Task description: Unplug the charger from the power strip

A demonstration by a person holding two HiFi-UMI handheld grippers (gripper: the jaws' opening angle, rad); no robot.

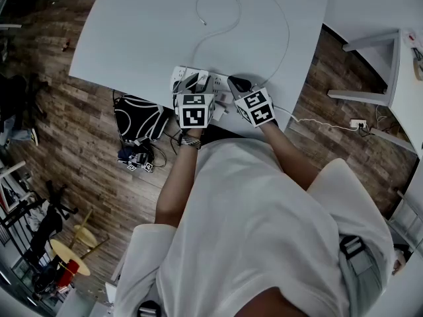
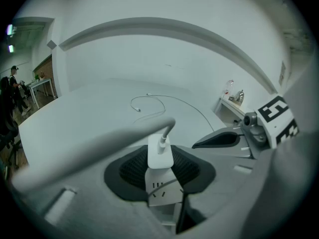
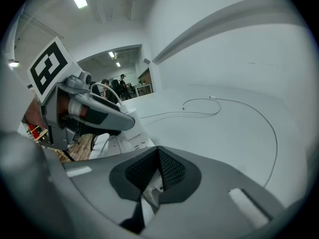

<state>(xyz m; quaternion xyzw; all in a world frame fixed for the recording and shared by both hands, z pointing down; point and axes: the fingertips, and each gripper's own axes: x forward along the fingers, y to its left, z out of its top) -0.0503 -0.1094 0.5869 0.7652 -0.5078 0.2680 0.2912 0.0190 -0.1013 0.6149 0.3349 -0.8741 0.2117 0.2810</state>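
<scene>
1. Left tongs. I read the left tongs (image 2: pixel 161 149) as closed on the charger (image 2: pixel 160 157). The white charger block stands upright between the two ribbed dark pads (image 2: pixel 130 169), one pad lying against each of its sides. The charger is seated in the power strip (image 2: pixel 162 195), directly below it, and is not yet pulled out. A white lead (image 2: pixel 167 132) is plugged into the charger's top face and bends away to the left of the left gripper view (it is out of focus there, so I cannot follow it further).

2. Right tongs. In the right gripper view the right tongs (image 3: pixel 158 157) are closed, the pads meeting edge to edge with nothing between them. In the head view they sit just beside the left tongs, at the right-hand end of the power strip. Whether their tips press on the strip I cannot tell.

3. Position of the work. The power strip lies at the near edge of the white tabletop (image 1: pixel 139 25), and both tongs point down and away from the person over that edge. The charger is therefore inside the left tongs and just beside the right tongs.

4. Surroundings. A thin white cable (image 1: pixel 228 20) lies in a loose loop on the tabletop beyond the strip, well apart from both tongs, with one free end inside the loop.
</scene>
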